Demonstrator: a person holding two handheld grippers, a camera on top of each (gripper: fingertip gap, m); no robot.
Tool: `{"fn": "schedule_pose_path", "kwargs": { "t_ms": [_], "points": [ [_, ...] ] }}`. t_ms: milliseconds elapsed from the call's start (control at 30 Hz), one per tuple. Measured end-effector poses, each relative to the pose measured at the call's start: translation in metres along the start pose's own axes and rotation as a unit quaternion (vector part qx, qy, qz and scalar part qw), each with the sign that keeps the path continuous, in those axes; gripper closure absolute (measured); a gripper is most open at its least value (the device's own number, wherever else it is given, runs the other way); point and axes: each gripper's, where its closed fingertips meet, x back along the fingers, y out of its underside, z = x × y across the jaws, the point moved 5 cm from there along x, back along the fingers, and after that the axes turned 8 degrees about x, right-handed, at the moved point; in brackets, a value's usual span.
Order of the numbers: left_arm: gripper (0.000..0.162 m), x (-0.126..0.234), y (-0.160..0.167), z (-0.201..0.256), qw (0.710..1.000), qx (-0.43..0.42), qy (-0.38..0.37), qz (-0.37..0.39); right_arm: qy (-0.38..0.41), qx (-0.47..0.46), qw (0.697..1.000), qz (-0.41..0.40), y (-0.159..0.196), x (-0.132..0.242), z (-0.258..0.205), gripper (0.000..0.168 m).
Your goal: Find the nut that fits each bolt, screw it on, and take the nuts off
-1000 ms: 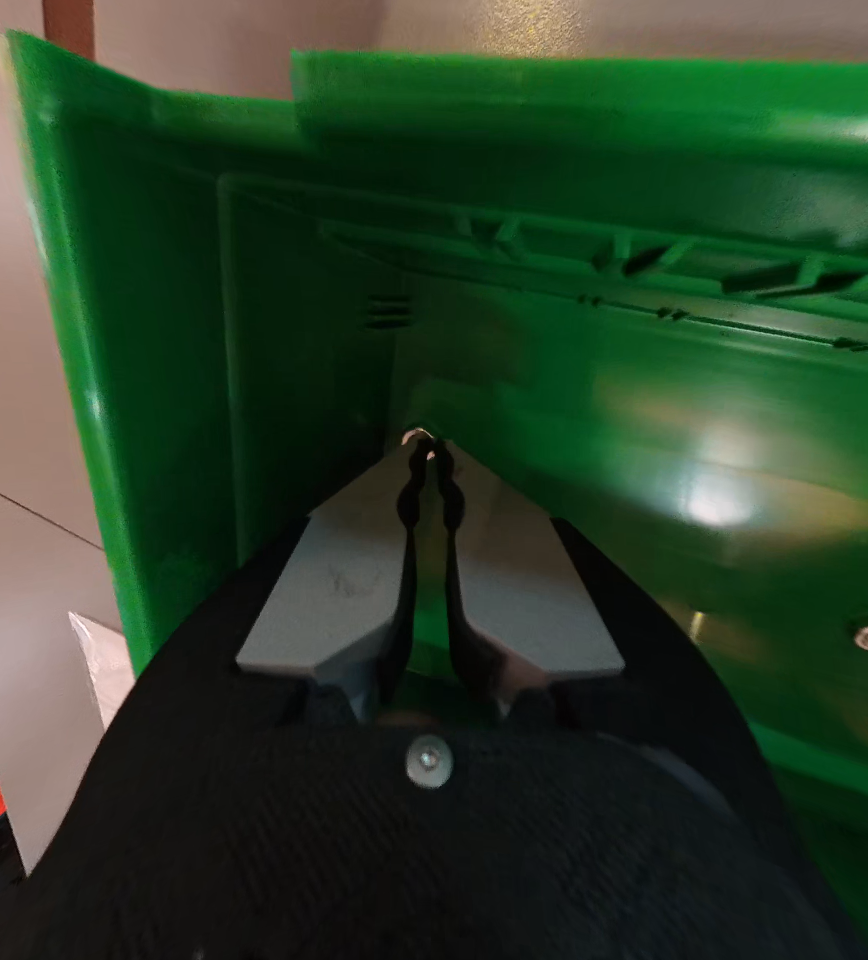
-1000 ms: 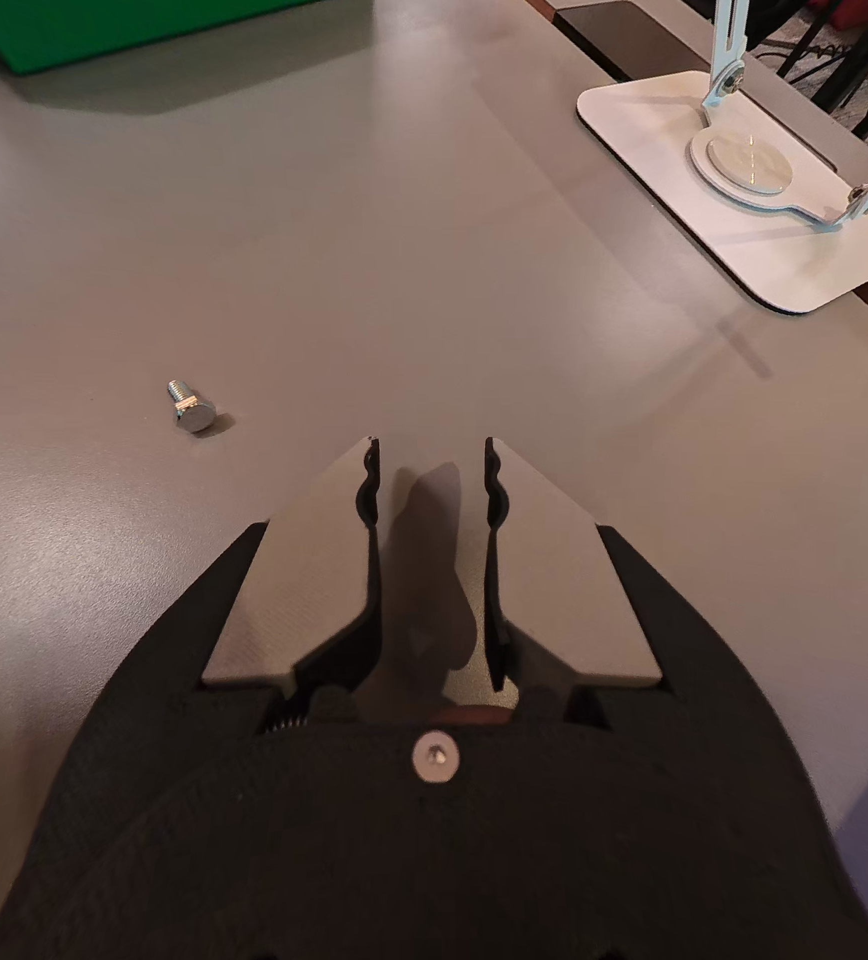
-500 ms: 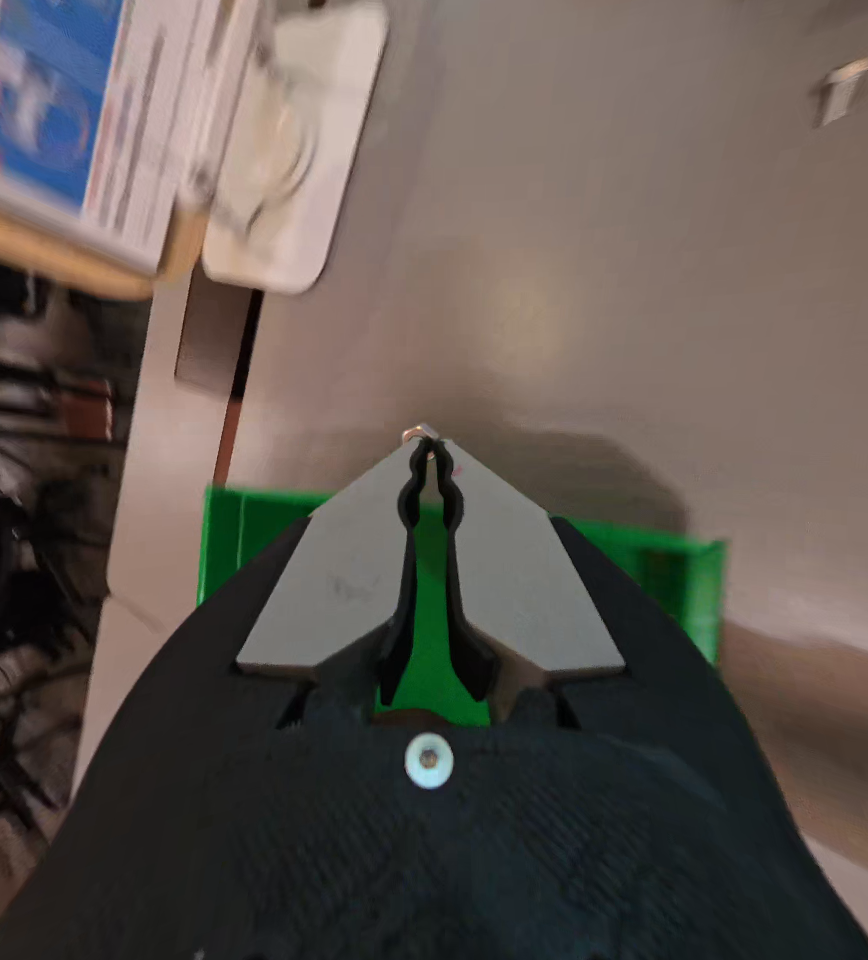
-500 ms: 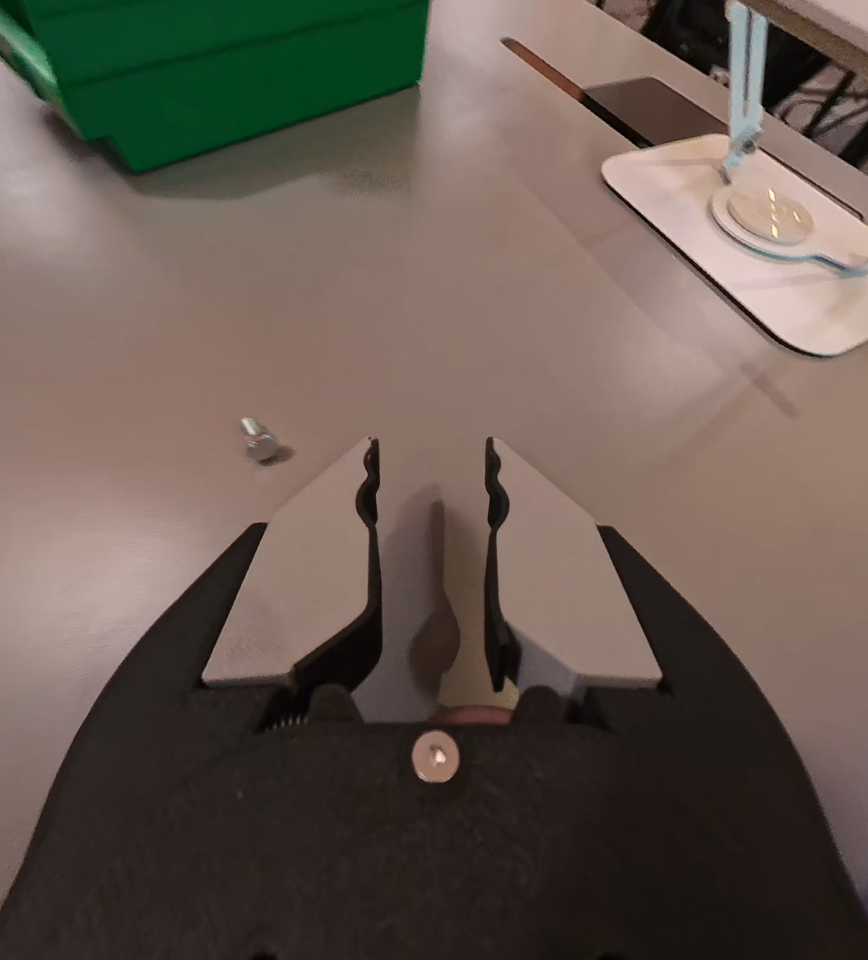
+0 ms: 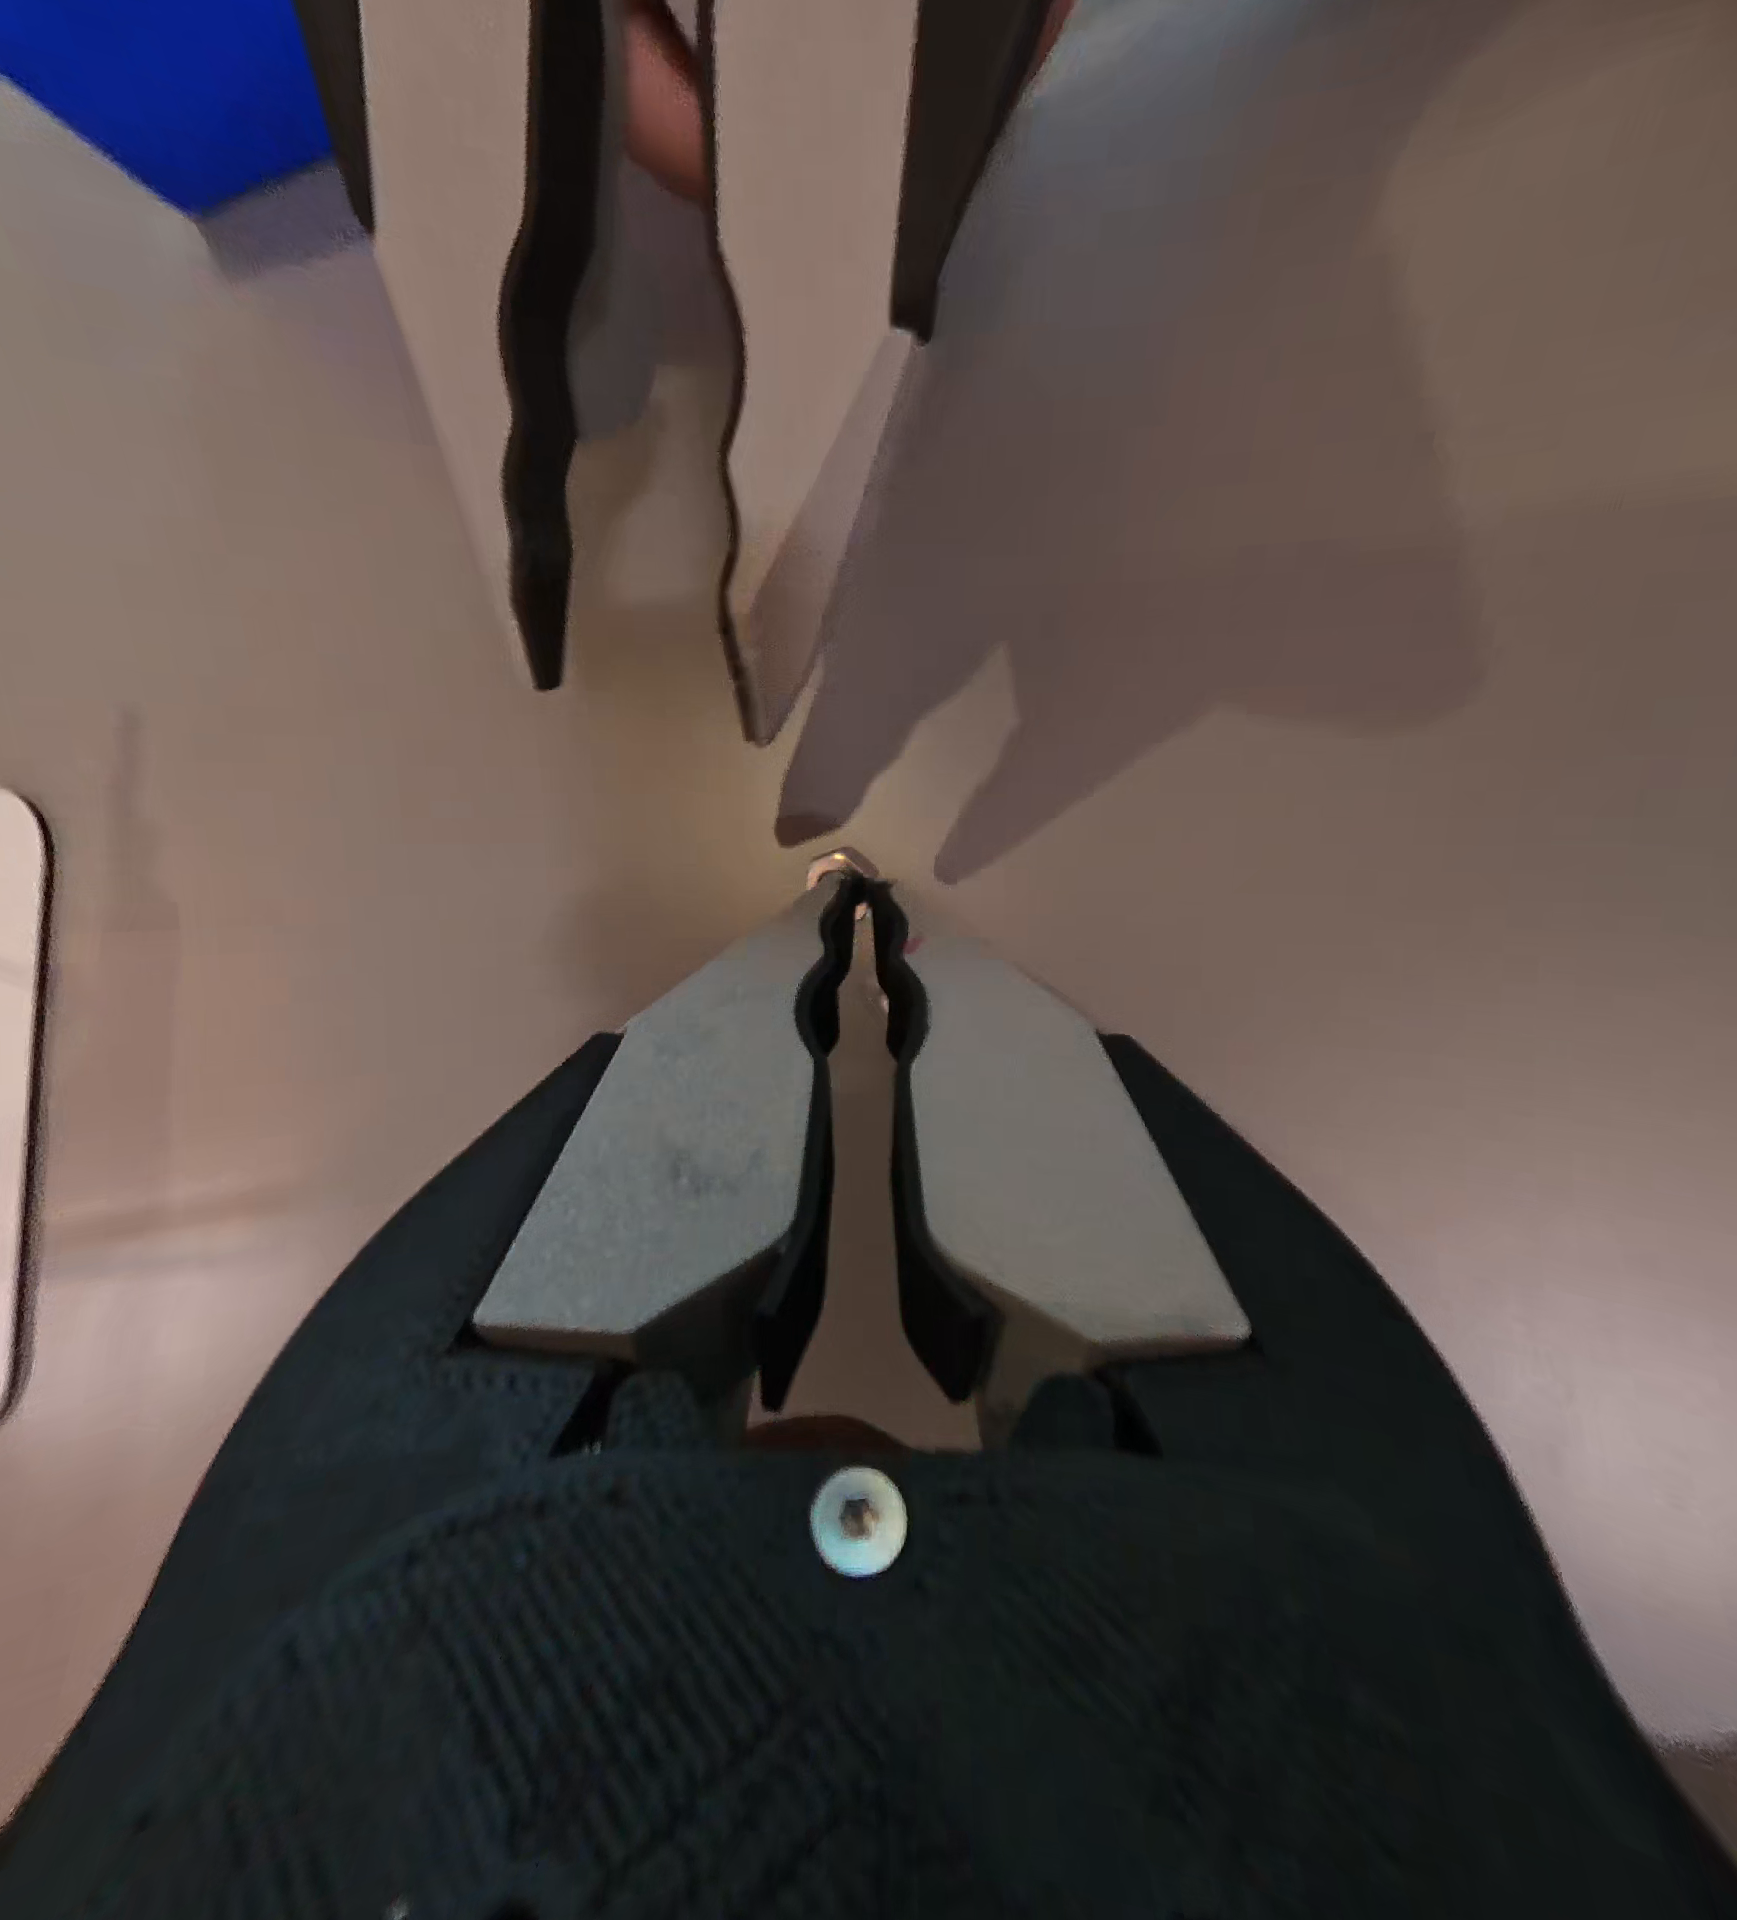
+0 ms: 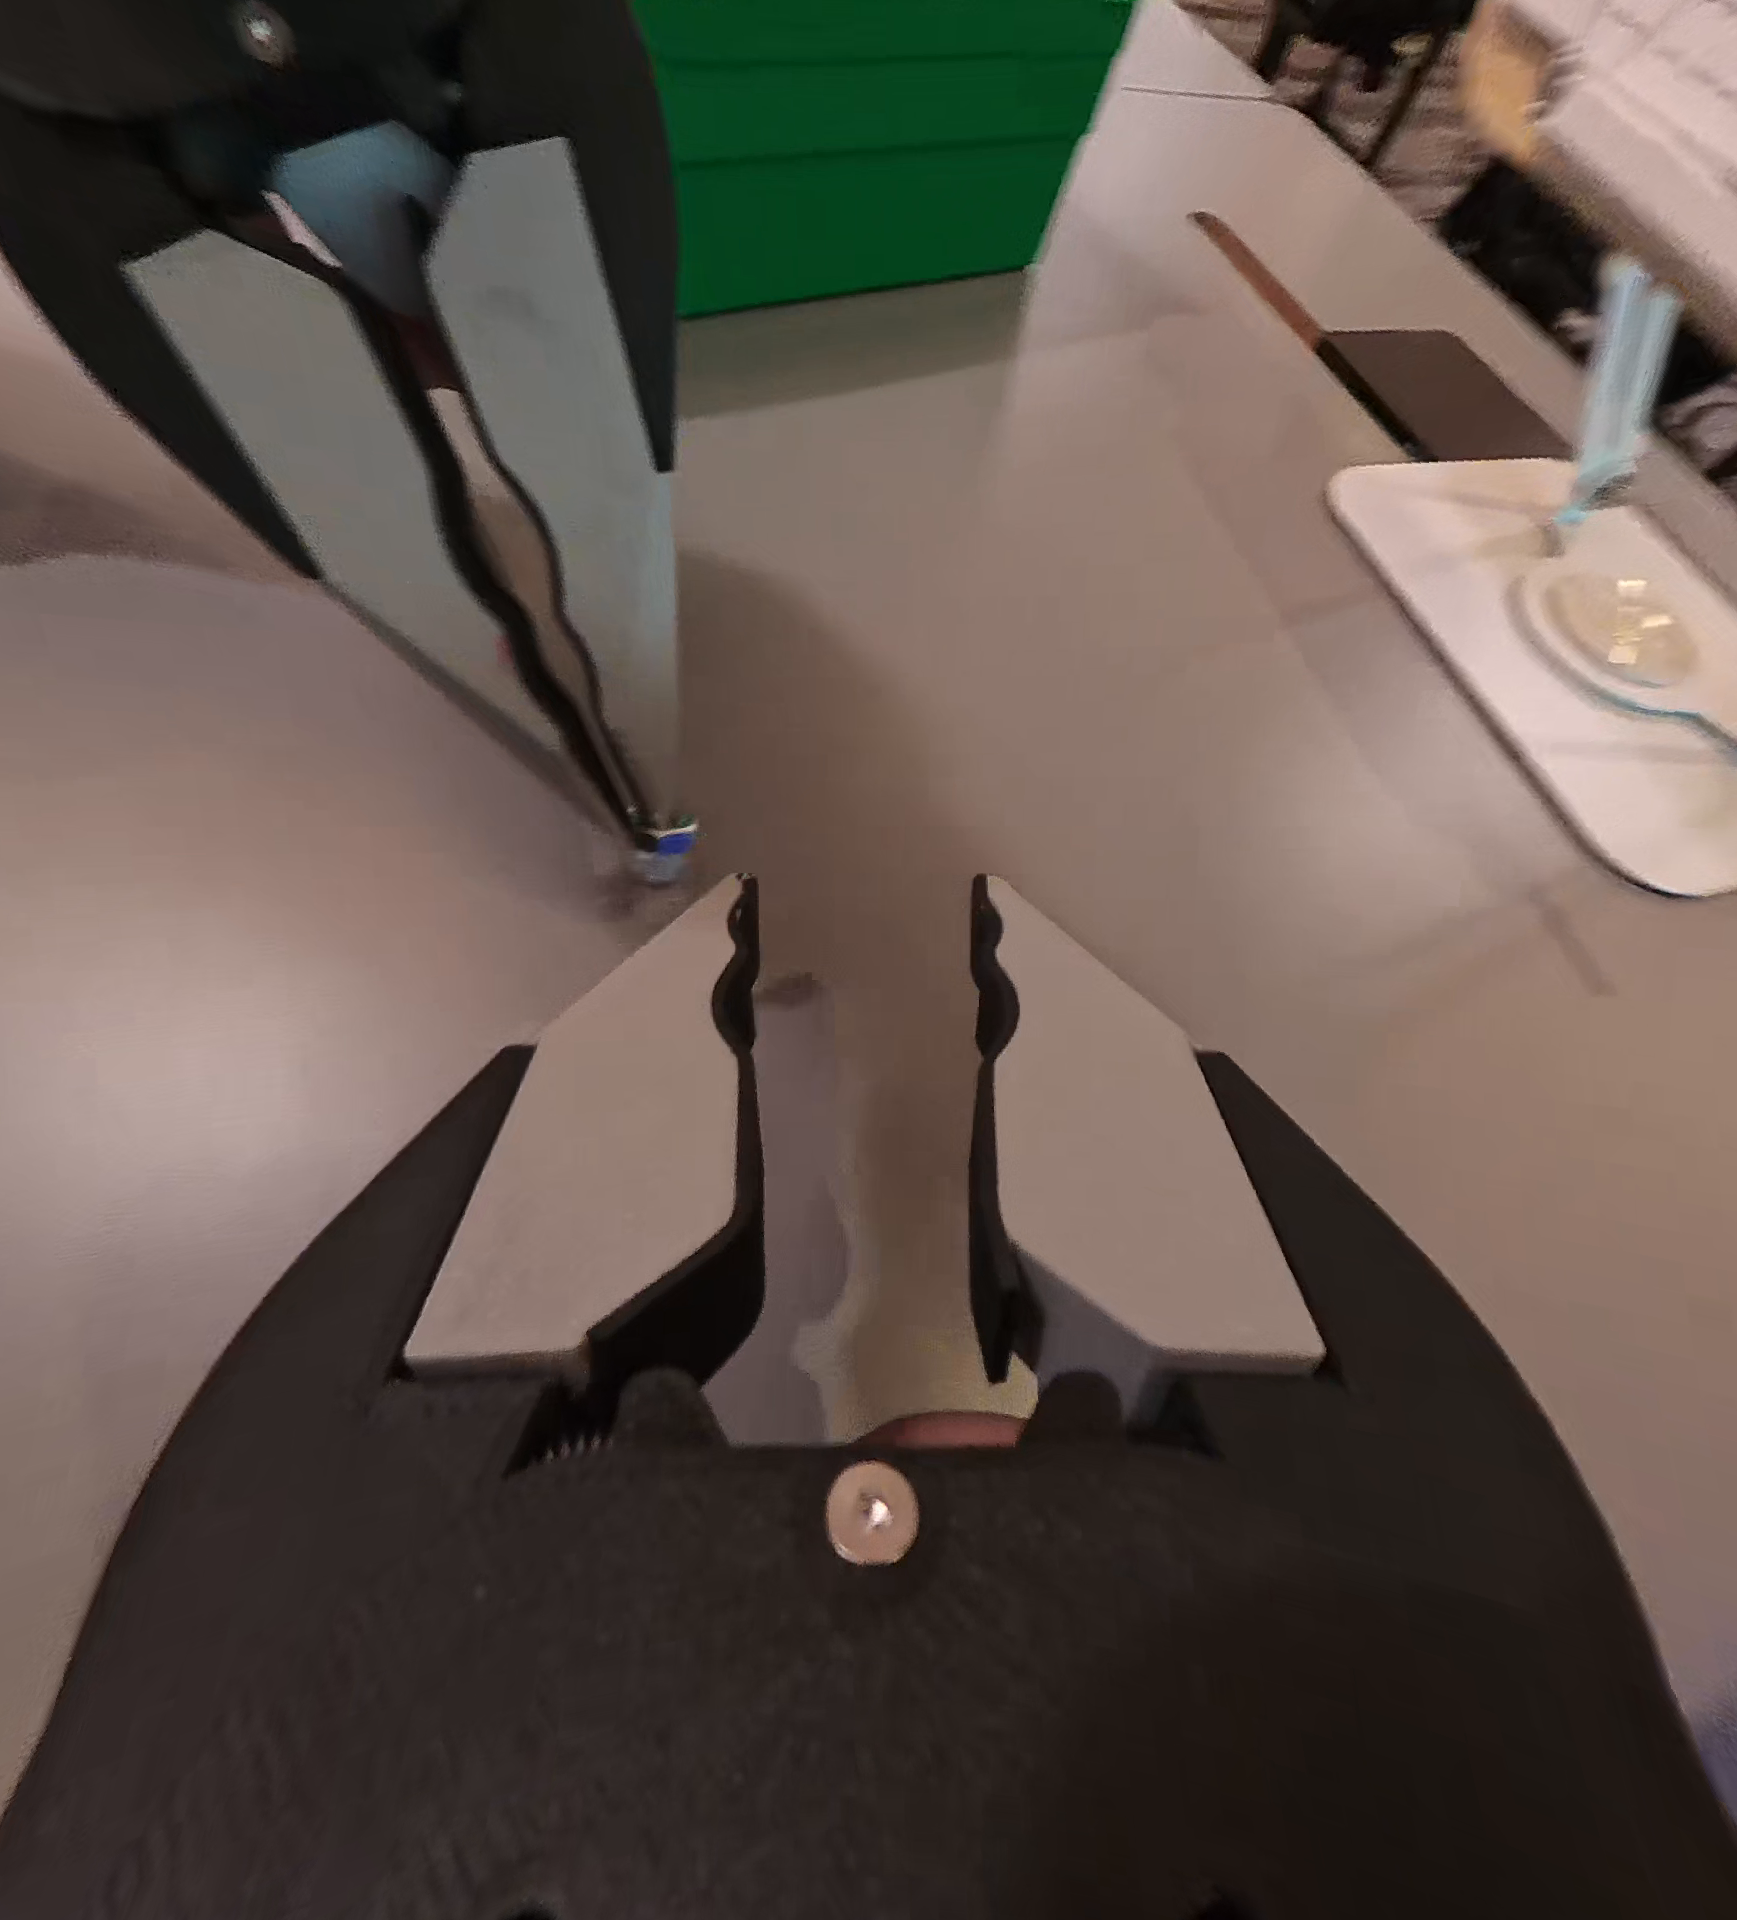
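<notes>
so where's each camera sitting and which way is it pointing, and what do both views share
Left wrist view: on the left gripper, looking down at the grey table; its fingers are shut on a small metal nut.
Right wrist view: on the right gripper, open, looking across the table toward the green bin and a white stand base.
Shared: the table, the nut, and each shows the other gripper opposite.

My grey table (image 6: 1155,727) has a green bin (image 6: 874,156) at the back and a white base plate (image 6: 1591,665) off right.
</notes>
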Motion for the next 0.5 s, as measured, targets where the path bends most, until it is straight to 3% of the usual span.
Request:
{"fn": "schedule_pose_path", "kwargs": {
  "t_ms": [167, 333, 433, 500],
  "points": [
    [0.161, -0.036, -0.036, -0.003, 1.000, -0.019, 0.020, 0.000, 0.067, -0.017, 0.997, 0.025, 0.001, 0.030, 0.029, 0.137],
    [0.159, -0.069, -0.039, -0.003, 0.999, 0.000, 0.032, -0.016, 0.068, -0.028, 0.997, -0.012, 0.015, 0.022, 0.032, 0.136],
    [0.131, -0.072, -0.032, -0.004, 0.999, 0.035, 0.010, -0.007, 0.075, -0.020, 0.997, -0.030, 0.019, 0.021, 0.032, 0.137],
    [0.127, -0.062, -0.026, -0.003, 0.999, 0.047, -0.003, 0.011, 0.078, -0.020, 0.996, -0.028, 0.018, 0.023, 0.033, 0.138]
  ]
}}
